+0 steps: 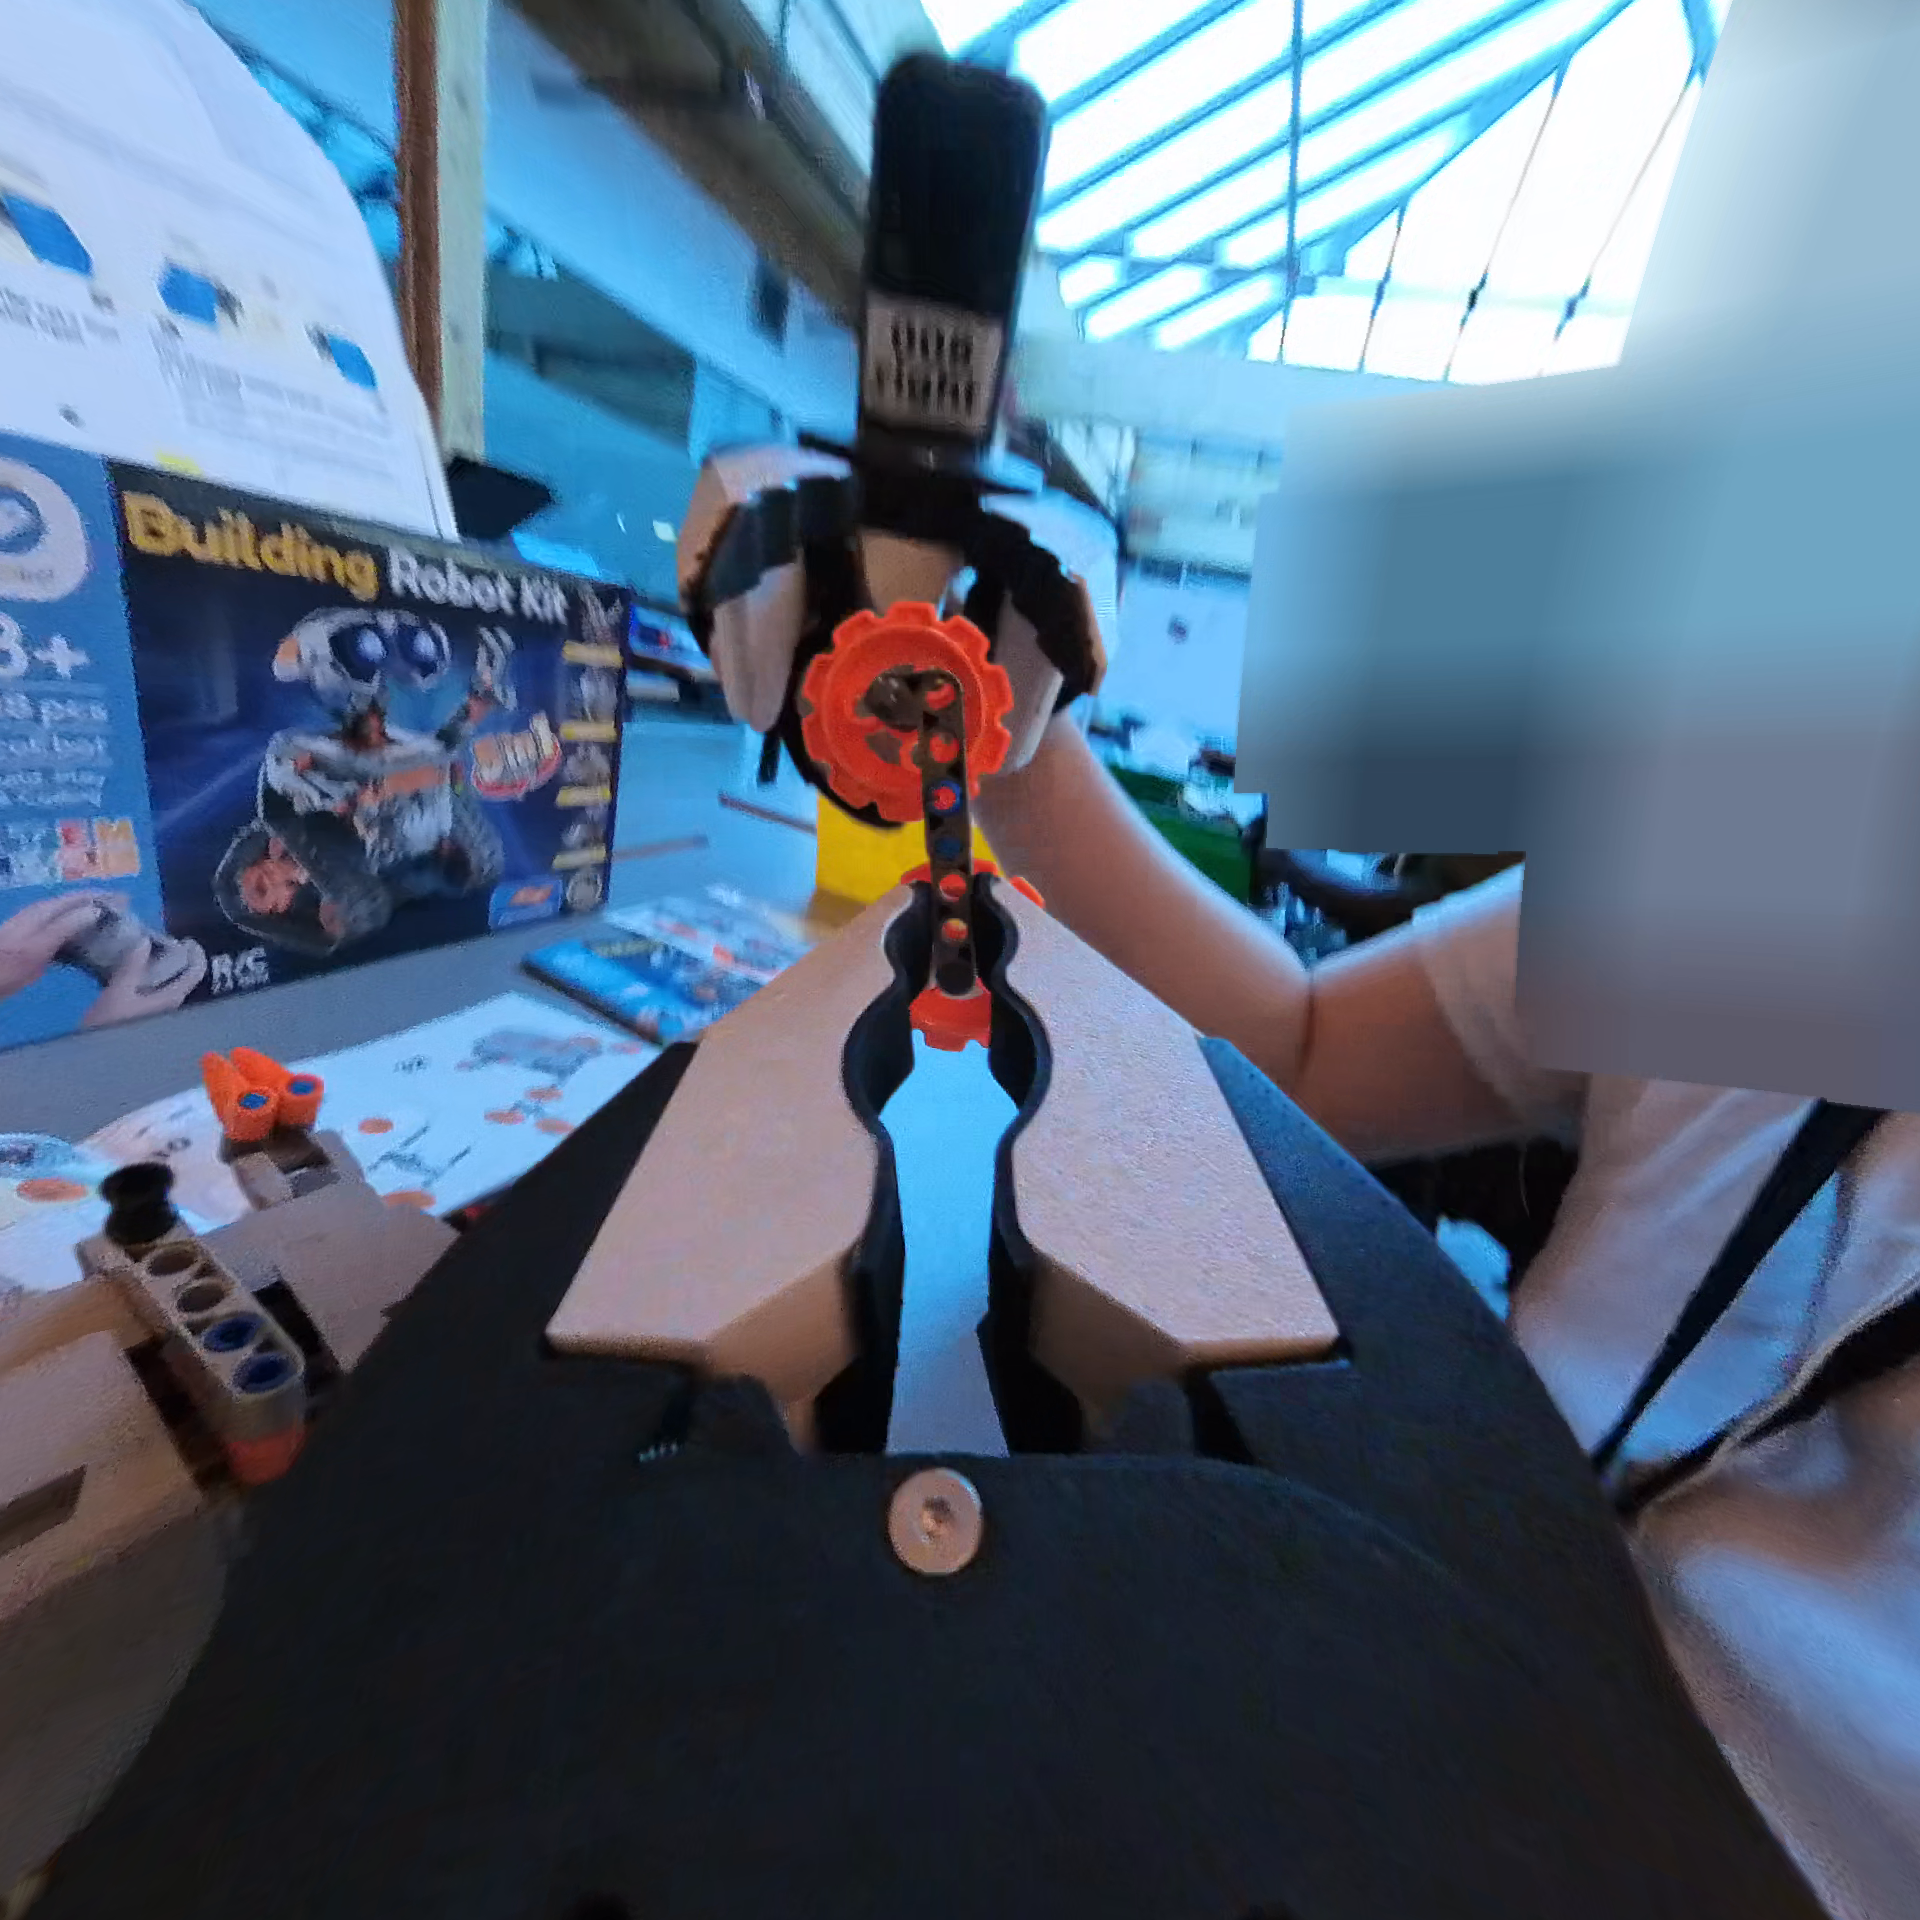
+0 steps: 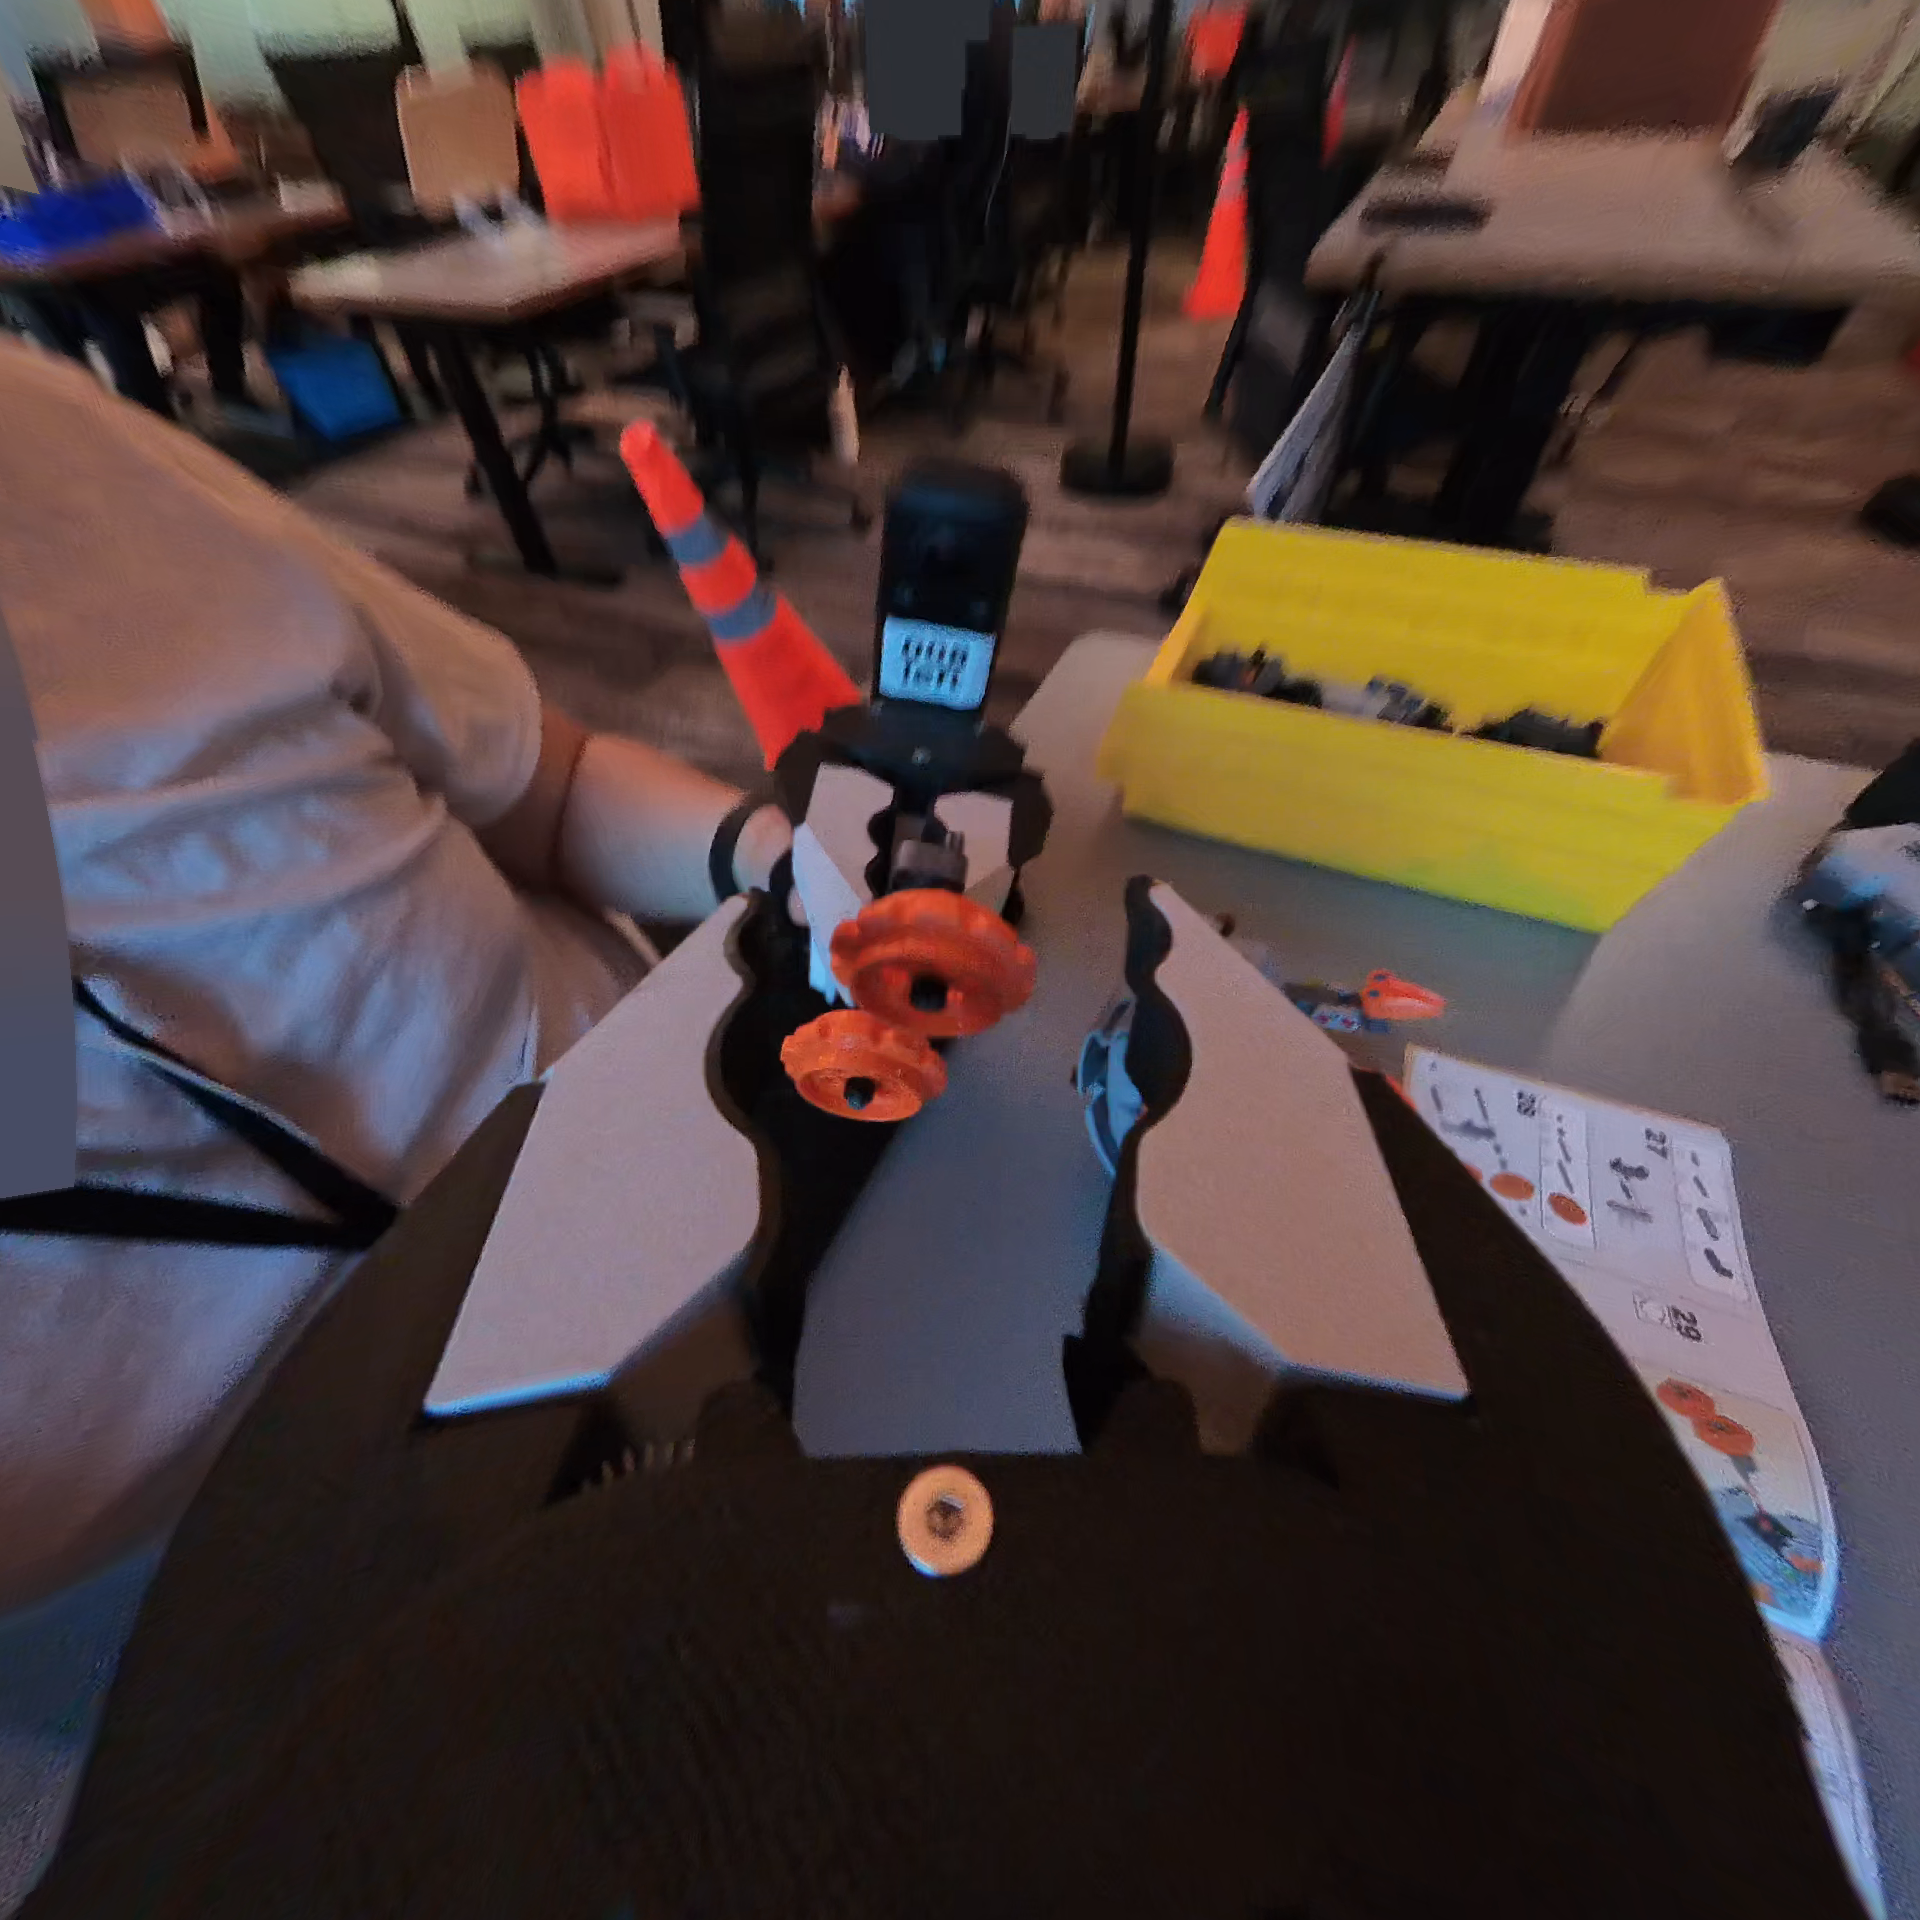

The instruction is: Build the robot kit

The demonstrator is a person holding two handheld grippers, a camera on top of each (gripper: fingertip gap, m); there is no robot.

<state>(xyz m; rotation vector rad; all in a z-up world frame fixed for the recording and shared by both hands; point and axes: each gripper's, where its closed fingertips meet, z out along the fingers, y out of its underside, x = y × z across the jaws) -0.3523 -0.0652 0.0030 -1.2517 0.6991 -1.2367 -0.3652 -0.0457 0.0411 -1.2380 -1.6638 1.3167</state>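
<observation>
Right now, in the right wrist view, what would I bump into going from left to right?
Person's light sleeve → orange traffic cone → big orange gear → yellow bin.

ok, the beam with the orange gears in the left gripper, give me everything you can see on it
The beam is a thin dark strip with a row of holes, some showing red or blue pins; it looks plastic. It stands roughly upright, lower end pinched between the left gripper fingers. A large orange gear sits at its top and a small orange gear near the grip. In the right wrist view both gears face the open right gripper, apparently between its fingers; contact is unclear.
</observation>
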